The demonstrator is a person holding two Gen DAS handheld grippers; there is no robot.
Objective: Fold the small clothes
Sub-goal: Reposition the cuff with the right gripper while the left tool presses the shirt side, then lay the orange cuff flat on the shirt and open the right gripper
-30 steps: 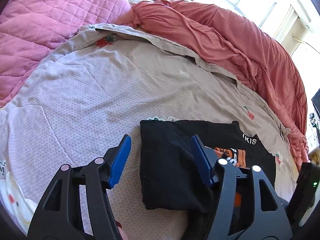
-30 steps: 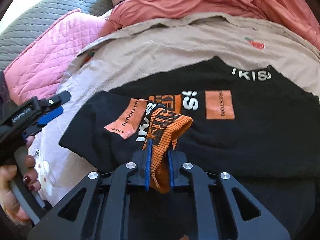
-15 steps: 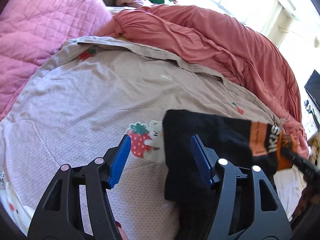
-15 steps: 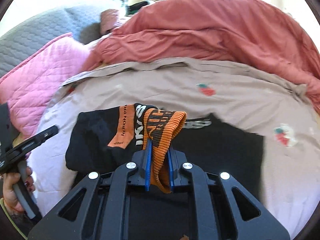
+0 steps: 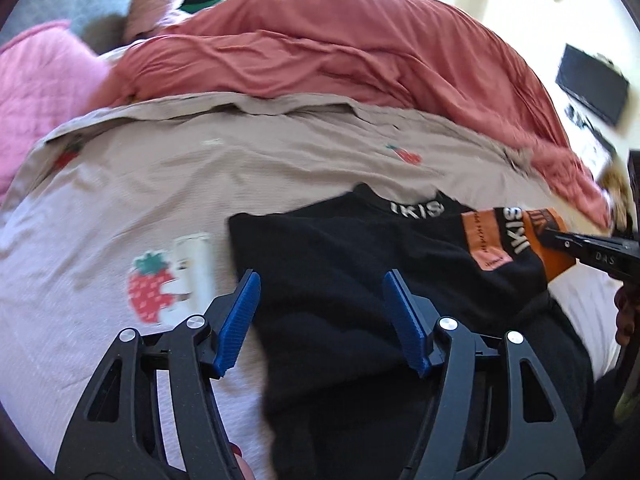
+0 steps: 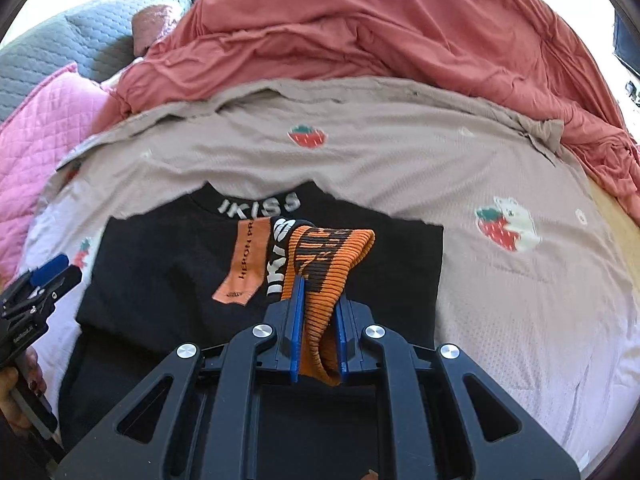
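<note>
A black top [image 5: 340,248] with a white "IKISS" collar lies on the beige strawberry sheet [image 5: 200,184]. My left gripper [image 5: 320,280] hovers over its left edge with jaws opening. The black cloth lies under and between the blue pads, which do not press on it. My right gripper [image 6: 318,292] is shut on the orange ribbed cuff [image 6: 332,248] of the top's sleeve, holding it above the black top [image 6: 160,264]. In the left wrist view the right gripper [image 5: 580,246] enters from the right with the orange cuff [image 5: 550,236]. The left gripper [image 6: 44,284] shows at the right wrist view's left edge.
A rumpled red duvet [image 5: 340,52] [image 6: 400,32] is piled along the far side of the sheet [image 6: 400,160]. A pink quilt [image 6: 28,140] and a grey pillow [image 6: 80,40] lie at the far left. A dark screen [image 5: 592,84] stands at the right.
My right gripper has drawn back and up with the orange cuff, so the top looks smaller and its collar shows beyond the cuff. My left gripper slid sideways along the top and rolled.
</note>
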